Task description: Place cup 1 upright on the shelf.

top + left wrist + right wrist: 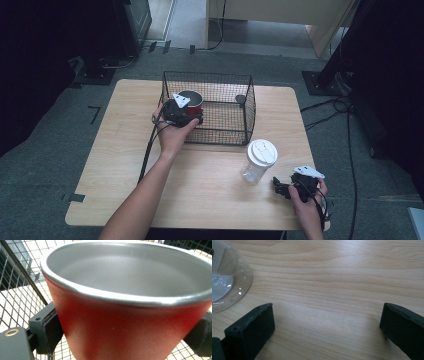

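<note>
While the left hand-held gripper [186, 111] is clamping its 2 jaws on the flared sides of a red cup [191, 100], that cup is hanging at the near left corner of the wire basket [248, 109], its grey inside facing up. From the left gripper view, the cup [125, 315] is filling the space between the jaws, with basket mesh showing behind and below it, so I am judging it to be inside or just over the basket; whether its base is touching the basket floor I cannot tell. A small dark object [240, 99] is lying at the basket's far right corner.

Moving right, a clear plastic cup with a white lid [258, 161] is standing on the counter [125, 165], just in front of the basket's near right corner. Further right, the right hand-held gripper [276, 186] is resting low at the counter's near edge with its jaws spread wide and nothing between them, the clear cup's base [227, 282] sitting just beside its left jaw.

The step in hand looks like placing the red cup in the basket. Next, the left jaws probably need to lower the cup until it is sitting flat, then release it.
</note>
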`<state>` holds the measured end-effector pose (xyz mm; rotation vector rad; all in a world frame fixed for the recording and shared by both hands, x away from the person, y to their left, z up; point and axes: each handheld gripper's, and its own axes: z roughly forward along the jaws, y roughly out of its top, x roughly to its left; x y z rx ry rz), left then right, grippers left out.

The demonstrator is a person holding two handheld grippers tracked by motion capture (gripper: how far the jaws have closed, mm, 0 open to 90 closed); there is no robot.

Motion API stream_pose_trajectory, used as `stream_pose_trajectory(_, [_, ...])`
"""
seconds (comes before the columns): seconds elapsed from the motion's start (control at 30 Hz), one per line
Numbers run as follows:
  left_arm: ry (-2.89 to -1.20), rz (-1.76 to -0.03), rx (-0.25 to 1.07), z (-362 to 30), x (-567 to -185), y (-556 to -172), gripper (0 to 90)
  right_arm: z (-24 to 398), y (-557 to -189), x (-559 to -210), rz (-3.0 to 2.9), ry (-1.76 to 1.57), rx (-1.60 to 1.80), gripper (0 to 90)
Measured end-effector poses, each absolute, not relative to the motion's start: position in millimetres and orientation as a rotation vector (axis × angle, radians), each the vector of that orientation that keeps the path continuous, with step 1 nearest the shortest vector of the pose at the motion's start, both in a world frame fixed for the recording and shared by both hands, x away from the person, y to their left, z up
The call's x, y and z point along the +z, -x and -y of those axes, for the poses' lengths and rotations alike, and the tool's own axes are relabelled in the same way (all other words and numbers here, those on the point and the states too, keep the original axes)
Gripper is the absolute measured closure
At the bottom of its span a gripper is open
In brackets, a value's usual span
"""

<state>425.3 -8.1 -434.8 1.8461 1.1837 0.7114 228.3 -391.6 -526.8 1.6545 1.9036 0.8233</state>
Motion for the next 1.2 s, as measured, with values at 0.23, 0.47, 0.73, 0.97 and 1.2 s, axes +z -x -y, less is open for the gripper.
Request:
stream_pose_trajectory(0.23, [-1.899, -1.203, 0.712, 7.3, -436.5, -425.7, 7.6, 391.6, -228.3, -526.8, -1.904, -1.654, 0.823, 0.0])
stream_pose_trajectory(0.47, [-1.944, -1.231, 0.651, 6.5, -440.2, -430.2, 7.7, 391.6, -228.3, -526.8, -1.904, -1.654, 0.823, 0.0])
stream_pose_trajectory(0.73, [-1.99, -1.237, 0.665, 8.9, -440.1, -426.5, 7.6, 391.6, -228.3, -526.8, -1.904, -1.654, 0.823, 0.0])
stream_pose_trajectory(0.97, [-2.013, -1.277, 0.675, 9.5, -437.8, -419.1, 7.4, 391.6, -228.3, -526.8, -1.904, -1.655, 0.823, 0.0])
stream_pose_trajectory(1.2, [-2.0, -1.289, 0.691, 6.1, -432.7, -416.1, 5.4, 391.6, -228.3, -526.8, -1.904, -1.654, 0.823, 0.0])
